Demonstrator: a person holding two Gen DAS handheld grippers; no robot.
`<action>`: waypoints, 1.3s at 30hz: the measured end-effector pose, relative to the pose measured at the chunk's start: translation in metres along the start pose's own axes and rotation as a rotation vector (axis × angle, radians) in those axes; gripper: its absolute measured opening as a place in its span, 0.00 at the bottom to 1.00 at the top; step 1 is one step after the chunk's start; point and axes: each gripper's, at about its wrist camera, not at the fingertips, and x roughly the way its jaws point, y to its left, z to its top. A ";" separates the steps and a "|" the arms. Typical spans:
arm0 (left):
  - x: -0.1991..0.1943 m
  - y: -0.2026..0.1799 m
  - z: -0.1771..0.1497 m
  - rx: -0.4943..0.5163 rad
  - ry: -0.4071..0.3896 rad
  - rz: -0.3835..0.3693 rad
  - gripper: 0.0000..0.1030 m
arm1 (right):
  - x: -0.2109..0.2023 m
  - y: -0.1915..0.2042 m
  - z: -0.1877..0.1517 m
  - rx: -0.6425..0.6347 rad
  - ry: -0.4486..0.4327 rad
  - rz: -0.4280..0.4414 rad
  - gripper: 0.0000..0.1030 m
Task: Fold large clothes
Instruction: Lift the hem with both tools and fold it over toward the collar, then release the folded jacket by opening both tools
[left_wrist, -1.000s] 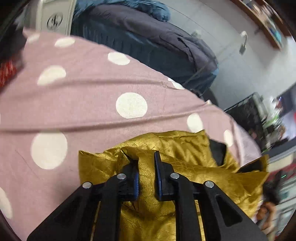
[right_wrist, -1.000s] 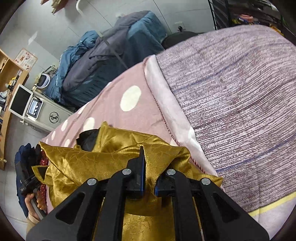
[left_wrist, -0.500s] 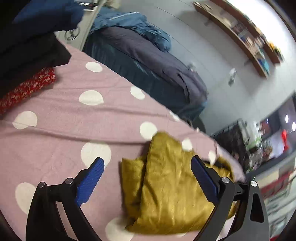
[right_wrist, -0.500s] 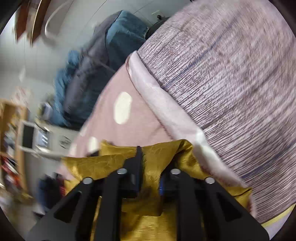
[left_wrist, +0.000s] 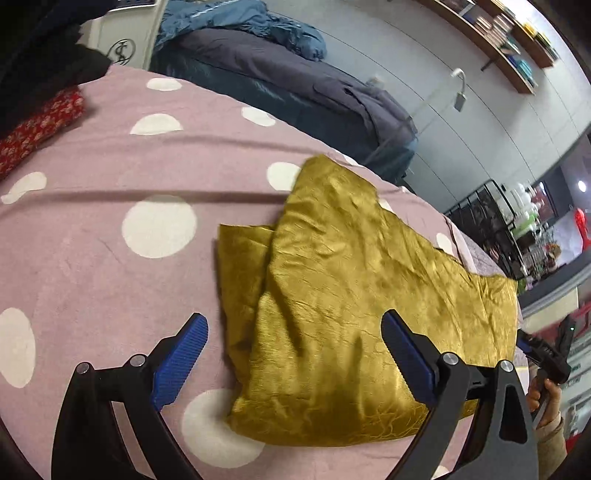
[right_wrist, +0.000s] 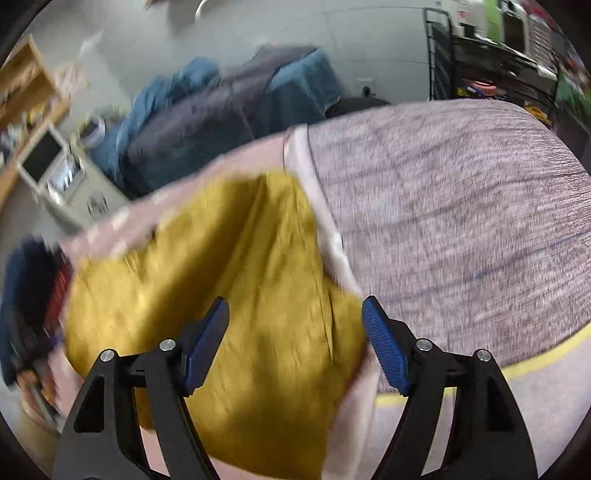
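Note:
A shiny gold garment (left_wrist: 343, 295) lies folded on a pink bedspread with white dots (left_wrist: 129, 184). My left gripper (left_wrist: 295, 354) is open and empty, raised above the garment's near edge. In the right wrist view the same garment (right_wrist: 229, 295) is blurred by motion. My right gripper (right_wrist: 295, 336) is open and empty above it. The right gripper also shows at the far right edge of the left wrist view (left_wrist: 546, 354).
A striped mauve blanket (right_wrist: 461, 221) covers the bed to the right of the garment. Red floral and dark clothes (left_wrist: 40, 118) are piled at the bed's left. A second bed with blue and grey bedding (left_wrist: 280, 81) stands behind. A black wire rack (left_wrist: 495, 218) stands far right.
Both grippers let go of the gold garment and pulled back and up. The left opened first, then the right. The garment now lies flat and folded.

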 end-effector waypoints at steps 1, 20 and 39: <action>0.003 -0.006 -0.001 0.021 0.007 0.001 0.89 | 0.008 0.000 -0.012 -0.010 0.035 -0.016 0.62; 0.087 -0.045 0.027 0.208 0.077 0.321 0.18 | 0.018 -0.032 -0.045 0.155 0.021 0.006 0.07; 0.007 -0.014 0.021 0.079 -0.088 0.374 0.87 | 0.010 -0.019 -0.053 0.081 -0.038 -0.148 0.47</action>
